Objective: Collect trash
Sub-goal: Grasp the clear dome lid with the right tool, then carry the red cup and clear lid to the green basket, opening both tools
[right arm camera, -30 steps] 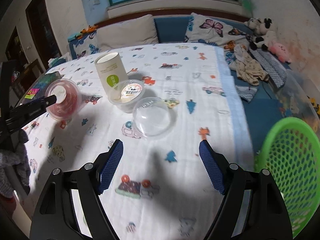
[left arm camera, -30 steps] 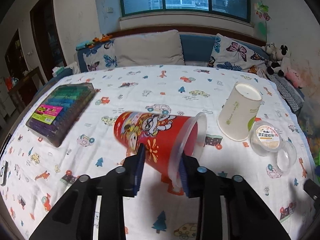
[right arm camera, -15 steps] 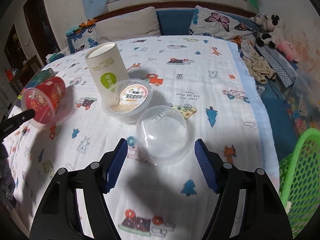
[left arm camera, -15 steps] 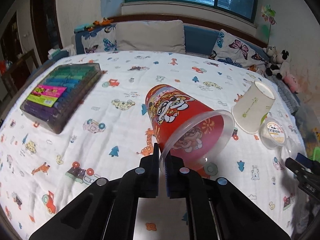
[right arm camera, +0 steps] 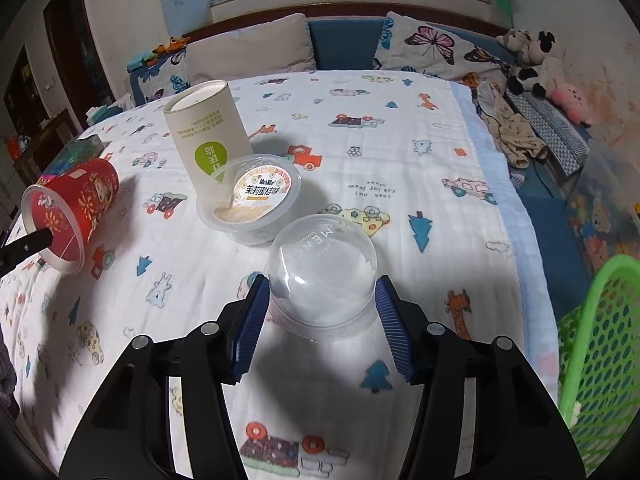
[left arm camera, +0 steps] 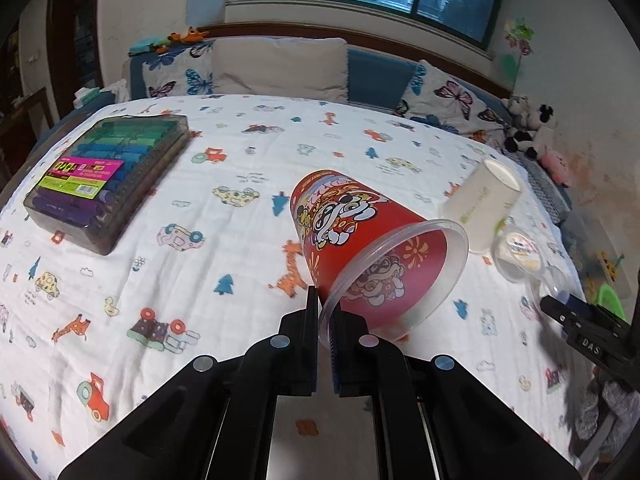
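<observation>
Right wrist only: green basket, tool apparently straddling dome lid

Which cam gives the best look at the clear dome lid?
Right wrist: the clear dome lid sits whole and centred between the open right gripper fingers. The left wrist view shows only a small, distorted sliver of it at the right edge.

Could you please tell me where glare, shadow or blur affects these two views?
Right wrist view: window glare sits as bright spots on the clear dome, and a dark shadow falls on the sheet beneath the right gripper. Left wrist view: the lower right corner is smeared with motion blur, while the red cup stays sharp. Both views bend straight lines strongly at the edges.
</observation>
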